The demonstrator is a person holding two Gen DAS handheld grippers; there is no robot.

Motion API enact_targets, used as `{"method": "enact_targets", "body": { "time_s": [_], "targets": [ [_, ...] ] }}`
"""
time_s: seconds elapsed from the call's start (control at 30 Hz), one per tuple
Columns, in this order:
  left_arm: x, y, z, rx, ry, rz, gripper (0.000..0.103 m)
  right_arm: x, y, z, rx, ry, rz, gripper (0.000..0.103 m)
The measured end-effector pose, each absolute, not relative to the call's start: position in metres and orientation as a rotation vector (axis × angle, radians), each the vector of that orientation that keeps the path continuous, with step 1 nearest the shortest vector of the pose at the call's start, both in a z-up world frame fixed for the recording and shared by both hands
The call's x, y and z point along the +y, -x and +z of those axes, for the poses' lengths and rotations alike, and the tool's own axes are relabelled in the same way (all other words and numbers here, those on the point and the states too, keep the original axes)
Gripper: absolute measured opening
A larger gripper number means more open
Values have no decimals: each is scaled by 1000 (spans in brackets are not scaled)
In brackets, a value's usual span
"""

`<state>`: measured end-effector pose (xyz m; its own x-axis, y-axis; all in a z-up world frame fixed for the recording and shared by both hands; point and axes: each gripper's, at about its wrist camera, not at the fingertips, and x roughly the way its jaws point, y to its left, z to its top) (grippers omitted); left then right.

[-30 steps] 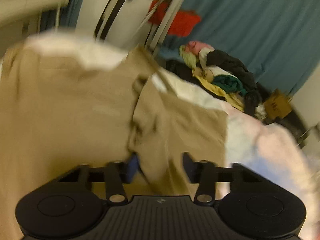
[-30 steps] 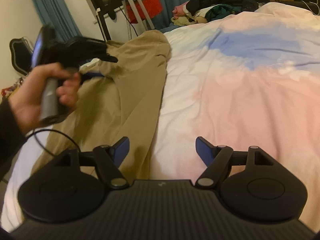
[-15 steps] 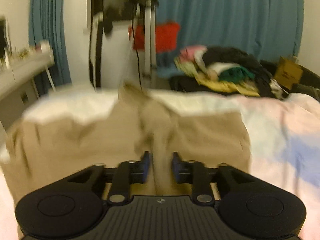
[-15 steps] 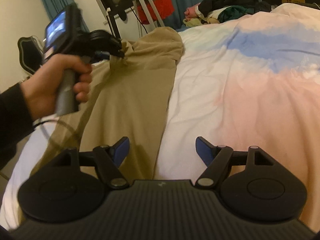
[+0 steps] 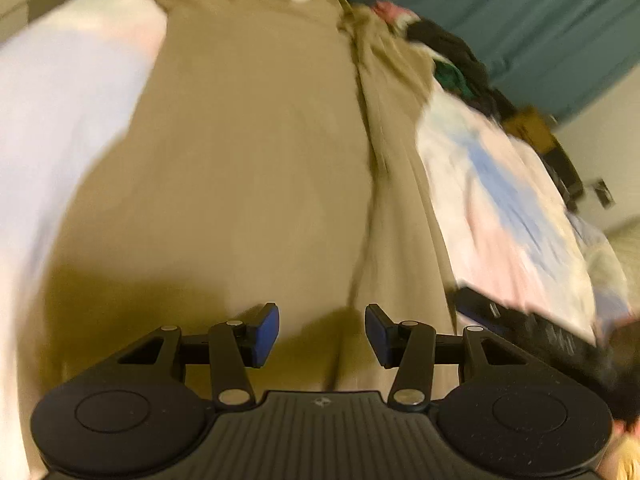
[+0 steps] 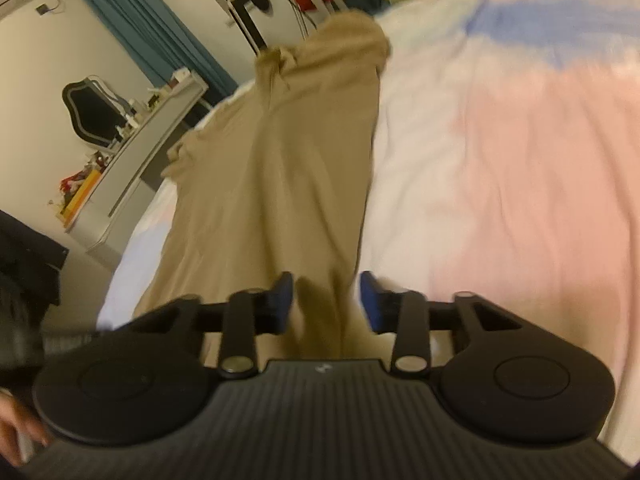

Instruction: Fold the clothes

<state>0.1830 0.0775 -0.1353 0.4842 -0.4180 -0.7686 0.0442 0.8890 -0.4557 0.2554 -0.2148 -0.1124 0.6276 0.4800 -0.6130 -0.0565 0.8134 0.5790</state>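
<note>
Since the previous frames, the left tongs (image 5: 322, 330) are parted and off the tan garment (image 5: 248, 160), while the right tongs (image 6: 326, 300) are brought astride its lower-centre edge, unclosed, suggesting a regrasp.

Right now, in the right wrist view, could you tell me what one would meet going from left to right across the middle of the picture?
Black chair → grey desk → tan garment → white, pink and blue bed cover.
</note>
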Motion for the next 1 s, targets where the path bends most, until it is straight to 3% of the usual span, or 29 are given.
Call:
{"method": "enact_targets", "body": {
  "time_s": [0.17,0.33,0.6,0.83,0.9,1.0],
  "targets": [
    [86,-164,-137,1023,450,-326,51,-212,-231,-128,971,-647,323,31],
    [100,-169,-150,1066,543,-316,50,-210,-207,-128,1039,-701,329,20],
    [94,-189,-151,1099,504,-368,50,-185,-170,-116,1179,-572,364,15],
    [89,-184,-153,1110,449,-381,49,-202,-152,-94,998,-598,276,20],
    [90,-182,-154,1115,446,-386,48,-207,-155,-96,971,-615,228,35],
    [85,-180,-153,1113,423,-391,48,-204,-166,-110,1012,-634,251,45]
  ]
}}
